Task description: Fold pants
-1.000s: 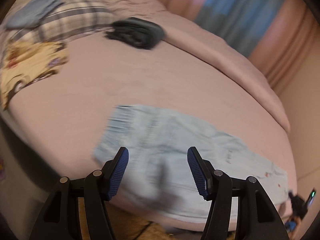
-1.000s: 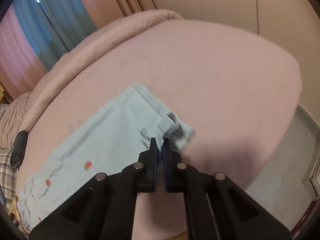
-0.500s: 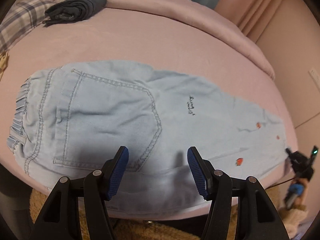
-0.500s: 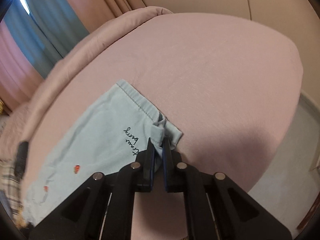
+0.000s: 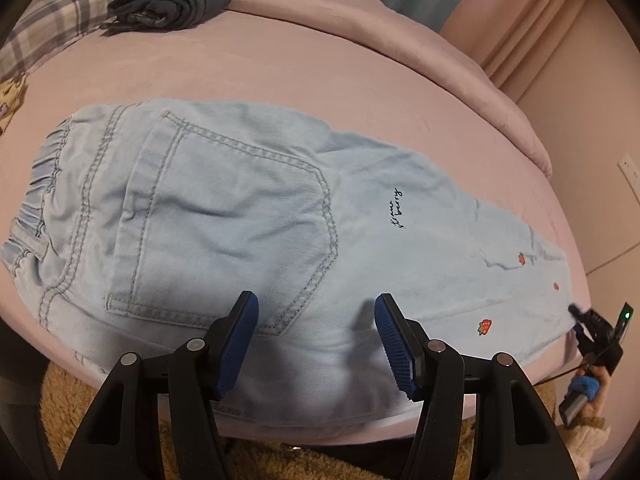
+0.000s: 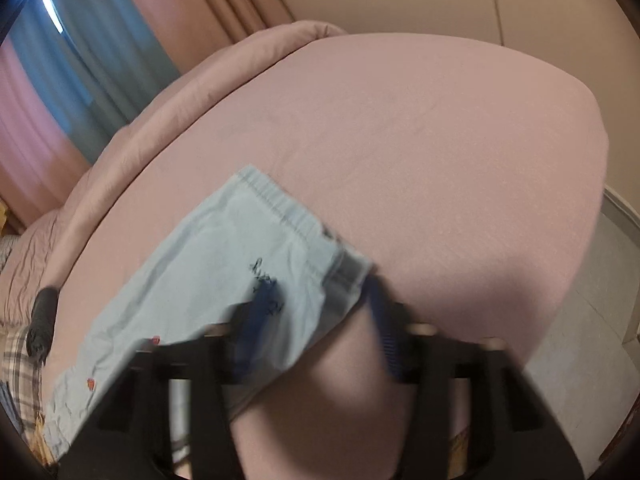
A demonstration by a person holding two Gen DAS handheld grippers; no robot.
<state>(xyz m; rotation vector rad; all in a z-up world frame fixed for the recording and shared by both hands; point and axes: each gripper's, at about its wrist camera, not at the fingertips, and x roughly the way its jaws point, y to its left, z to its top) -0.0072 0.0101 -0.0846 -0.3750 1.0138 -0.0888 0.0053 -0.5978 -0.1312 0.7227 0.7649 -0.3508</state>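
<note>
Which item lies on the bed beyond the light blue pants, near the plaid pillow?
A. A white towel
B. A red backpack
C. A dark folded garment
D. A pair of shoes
C. In the left wrist view, a dark folded garment rests on the pink bed beside the plaid pillow, beyond the light blue pants.
</note>
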